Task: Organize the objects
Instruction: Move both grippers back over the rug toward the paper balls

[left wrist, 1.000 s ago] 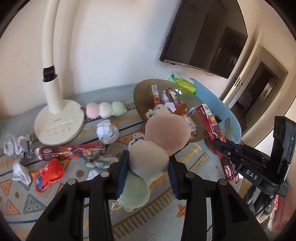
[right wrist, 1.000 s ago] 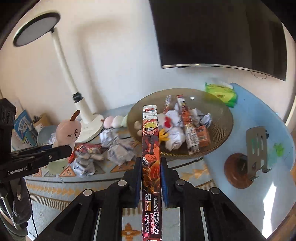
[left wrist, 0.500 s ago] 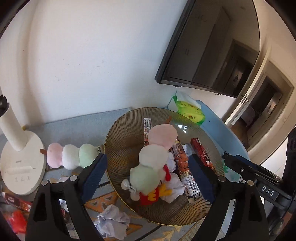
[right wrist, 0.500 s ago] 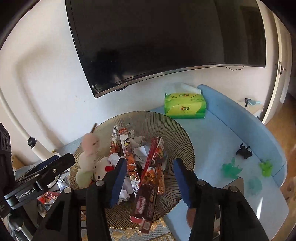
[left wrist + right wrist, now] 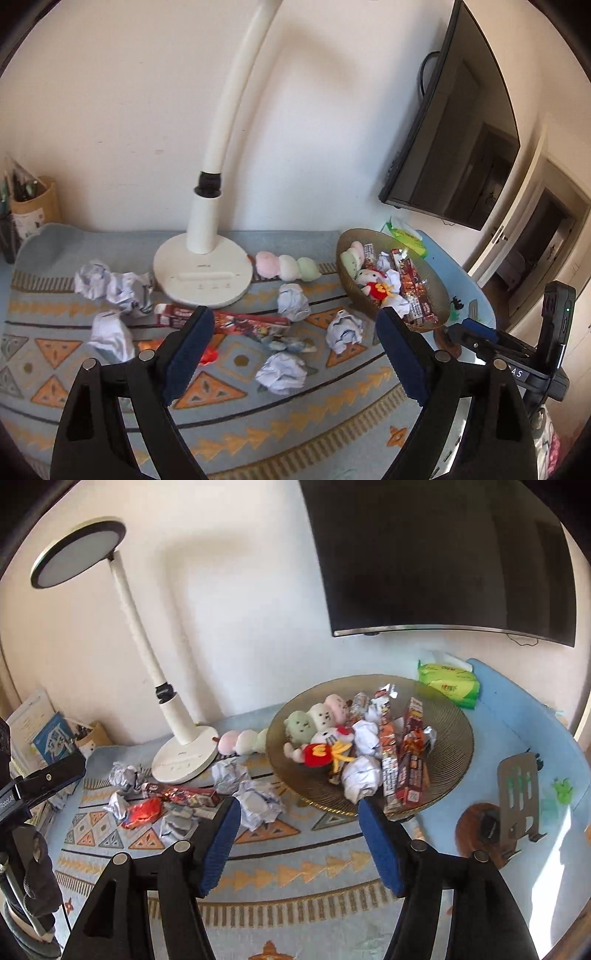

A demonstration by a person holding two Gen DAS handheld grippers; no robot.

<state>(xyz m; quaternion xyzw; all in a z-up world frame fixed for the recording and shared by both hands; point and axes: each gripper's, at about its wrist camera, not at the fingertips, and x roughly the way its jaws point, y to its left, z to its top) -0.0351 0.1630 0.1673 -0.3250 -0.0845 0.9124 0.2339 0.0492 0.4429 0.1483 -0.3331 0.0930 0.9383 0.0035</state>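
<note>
My left gripper was spread wide and held nothing, hanging over the patterned mat. My right gripper was likewise wide apart and empty, at the near edge of the bowl.

The bowl sat at the right of the mat. In it lay a three-ball plush at the far left side, a small white doll in red just in front of it, two paper wads, and several long snack boxes lying side by side toward the right.

On the mat to the left, a second three-ball plush lay between the lamp base and the bowl. A long box lay in front of the lamp base, with a red wrapper near it. Crumpled paper was scattered about the mat, some left of the lamp. A green tissue pack lay beyond the bowl, on the blue surface by the wall.
</note>
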